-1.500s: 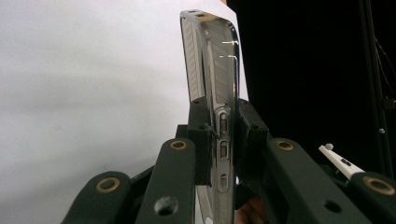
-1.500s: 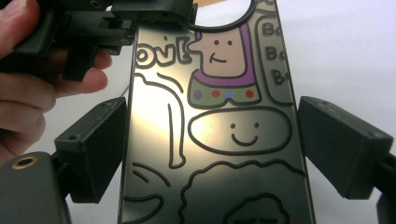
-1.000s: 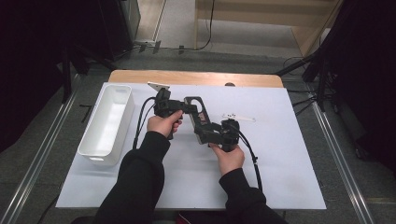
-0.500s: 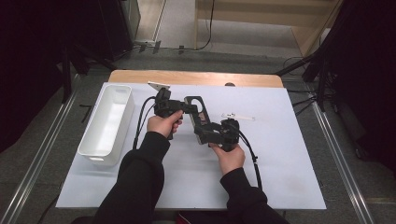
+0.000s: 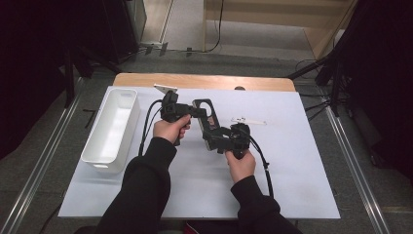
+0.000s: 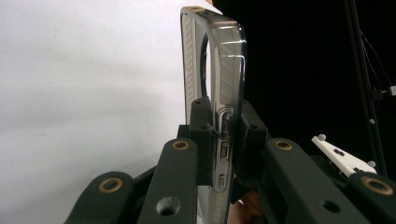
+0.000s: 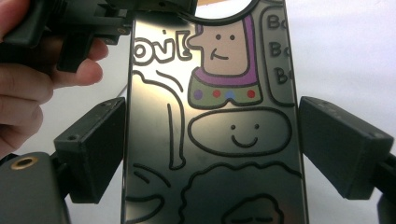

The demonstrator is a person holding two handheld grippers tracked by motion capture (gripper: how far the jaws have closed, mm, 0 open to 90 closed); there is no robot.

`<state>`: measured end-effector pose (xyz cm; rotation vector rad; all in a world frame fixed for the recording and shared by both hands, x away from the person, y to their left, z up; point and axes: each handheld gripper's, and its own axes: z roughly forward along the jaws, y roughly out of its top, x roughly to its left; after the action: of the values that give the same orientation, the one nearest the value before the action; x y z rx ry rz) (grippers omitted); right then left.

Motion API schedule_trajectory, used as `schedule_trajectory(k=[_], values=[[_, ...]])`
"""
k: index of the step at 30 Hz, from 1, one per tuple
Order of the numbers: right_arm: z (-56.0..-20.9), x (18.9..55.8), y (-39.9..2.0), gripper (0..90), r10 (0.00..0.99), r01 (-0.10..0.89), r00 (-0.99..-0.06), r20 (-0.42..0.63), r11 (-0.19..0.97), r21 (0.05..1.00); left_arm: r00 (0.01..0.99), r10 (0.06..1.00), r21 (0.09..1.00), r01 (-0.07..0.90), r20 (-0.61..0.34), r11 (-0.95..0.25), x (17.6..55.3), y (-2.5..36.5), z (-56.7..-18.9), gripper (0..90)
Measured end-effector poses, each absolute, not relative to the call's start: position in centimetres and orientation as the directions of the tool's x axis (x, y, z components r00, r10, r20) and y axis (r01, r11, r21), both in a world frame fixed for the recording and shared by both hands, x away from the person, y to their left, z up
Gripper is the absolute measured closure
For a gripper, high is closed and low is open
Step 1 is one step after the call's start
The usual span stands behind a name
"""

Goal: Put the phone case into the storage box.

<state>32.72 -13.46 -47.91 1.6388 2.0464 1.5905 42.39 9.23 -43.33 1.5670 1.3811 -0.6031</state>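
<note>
High view, centre of frame: a phone case (image 5: 208, 123) hangs above the white mat (image 5: 292, 161), the left gripper (image 5: 191, 112) clamped on its thin edges and the right gripper (image 5: 217, 139) closed across its width. Likely a handover; next, one gripper lets go

Left tool (image 5: 195, 113) clamped on the phone case's (image 5: 208, 122) edge; right tool (image 5: 216, 139) grips across the case's width, both hands raised

One phone case (image 5: 208, 122), one white bin (image 5: 112, 127), two tools: left tool (image 5: 197, 113), right tool (image 5: 214, 139).
</note>
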Motion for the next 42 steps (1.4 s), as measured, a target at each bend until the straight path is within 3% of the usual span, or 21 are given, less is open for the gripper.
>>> schedule_trajectory(k=[28, 30, 42], values=[[-47.4, 32.6, -13.7, 9.5, 0.723, 0.669, -0.478, 0.499, -0.069, 0.74, 0.267, 0.488, 0.328, 0.944, -0.831, 0.042, 42.3, 9.0, -43.2, 80.0], [-47.3, 32.6, -13.7, 0.0, 0.719, 0.67, -0.486, 0.497, -0.059, 0.74, 0.27, 0.486, 0.329, 0.943, -0.831, 0.039, 42.3, 9.0, -43.1, 80.0], [-46.2, 31.9, -14.9, 0.0, 0.699, 0.663, -0.517, 0.495, -0.039, 0.748, 0.31, 0.486, 0.359, 0.933, -0.817, 0.007, 42.2, 9.0, -42.6, 80.0]])
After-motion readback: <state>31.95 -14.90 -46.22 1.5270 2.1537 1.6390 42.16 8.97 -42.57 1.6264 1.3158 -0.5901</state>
